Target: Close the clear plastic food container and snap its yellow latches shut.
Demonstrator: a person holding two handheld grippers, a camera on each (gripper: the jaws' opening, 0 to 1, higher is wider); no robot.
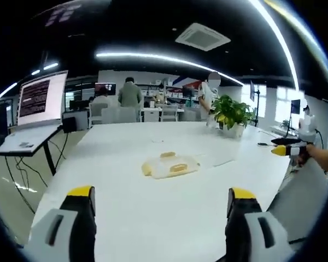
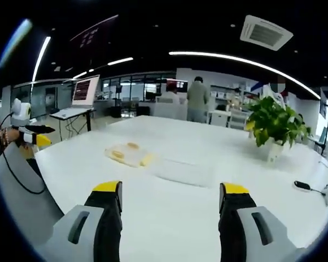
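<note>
Step in hand: reaching toward the container (image 1: 170, 164), judged from both grippers hanging well short of it.
Left gripper (image 1: 160, 197): fingers apart, holding nothing; container lies ahead of them, slightly right of midway.
Right gripper (image 2: 170, 192): fingers apart, empty; container (image 2: 129, 154) sits ahead and left of the fingers, a clear sheet (image 2: 183, 171) just beside it.
Doing it well: probably bring both sets of fingers to opposite sides, steady the base, then press each yellow latch (image 1: 179, 167) squarely.
Lid: whether fully seated cannot be told.
Bench (image 1: 153, 213): white, wide.
Room: office; potted plant (image 2: 274, 126), laptop stand (image 1: 27, 141), a person (image 1: 130, 94) beyond.
</note>
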